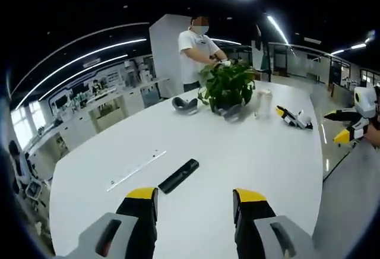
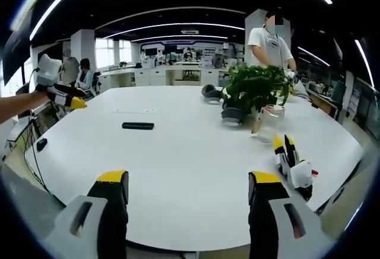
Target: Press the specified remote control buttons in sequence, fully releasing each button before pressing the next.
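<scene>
A slim black remote control [image 1: 178,176] lies flat on the white table [image 1: 237,152], just ahead and left of my left gripper [image 1: 196,198]. That gripper is open, with nothing between its yellow-tipped jaws. In the right gripper view the remote [image 2: 138,126] lies further off, to the upper left of my right gripper [image 2: 188,182]. This gripper is open too and hovers over the near table edge. Each gripper shows in the other's view, held off the table's side: the right gripper [image 1: 339,125] and the left gripper [image 2: 76,101].
A potted plant [image 2: 256,87] stands mid-table beside a glass jar [image 2: 267,122] and a dark headset [image 2: 211,92]. A spare gripper [image 2: 291,161] lies on the table near my right jaw. A thin clear strip [image 1: 135,170] lies by the remote. A person [image 1: 199,51] stands behind the plant.
</scene>
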The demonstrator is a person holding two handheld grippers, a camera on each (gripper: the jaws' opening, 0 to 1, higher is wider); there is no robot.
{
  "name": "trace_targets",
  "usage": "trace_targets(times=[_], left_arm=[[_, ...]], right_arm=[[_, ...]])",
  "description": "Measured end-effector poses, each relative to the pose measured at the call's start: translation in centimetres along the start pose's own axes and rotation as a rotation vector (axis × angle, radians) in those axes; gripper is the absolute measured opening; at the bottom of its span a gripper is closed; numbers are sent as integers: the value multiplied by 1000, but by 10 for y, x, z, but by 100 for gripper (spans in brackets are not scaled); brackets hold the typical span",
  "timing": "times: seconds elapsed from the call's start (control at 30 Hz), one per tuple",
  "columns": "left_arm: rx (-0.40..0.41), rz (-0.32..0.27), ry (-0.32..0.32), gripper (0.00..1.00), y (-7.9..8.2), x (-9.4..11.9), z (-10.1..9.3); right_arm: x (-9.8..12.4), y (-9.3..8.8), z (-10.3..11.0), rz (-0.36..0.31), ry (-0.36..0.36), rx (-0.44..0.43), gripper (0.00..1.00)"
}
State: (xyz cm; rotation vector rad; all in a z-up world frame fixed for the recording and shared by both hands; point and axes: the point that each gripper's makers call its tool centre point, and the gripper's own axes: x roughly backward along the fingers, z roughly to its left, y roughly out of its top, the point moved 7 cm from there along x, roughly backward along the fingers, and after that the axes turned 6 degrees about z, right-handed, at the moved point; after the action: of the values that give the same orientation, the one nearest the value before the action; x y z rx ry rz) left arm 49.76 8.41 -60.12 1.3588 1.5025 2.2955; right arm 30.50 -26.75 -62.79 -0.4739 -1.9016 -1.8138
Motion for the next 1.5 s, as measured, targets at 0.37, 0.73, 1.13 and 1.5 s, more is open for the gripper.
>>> trace_targets(times=[0.37, 0.73, 1.13, 1.5], left_arm=[[-68, 54, -64, 51, 14, -28, 16], [-163, 141, -139, 51, 19, -67, 35], [-245, 226, -222, 49, 19, -123, 49], [-320, 323, -284, 43, 6, -167, 70]], right_arm=[[2, 1, -2, -12, -11, -27, 85], [1, -2, -7, 8, -41, -40, 85], [-3, -5, -6, 48, -49, -29, 85], [-6, -8, -8, 82, -64, -22, 83]])
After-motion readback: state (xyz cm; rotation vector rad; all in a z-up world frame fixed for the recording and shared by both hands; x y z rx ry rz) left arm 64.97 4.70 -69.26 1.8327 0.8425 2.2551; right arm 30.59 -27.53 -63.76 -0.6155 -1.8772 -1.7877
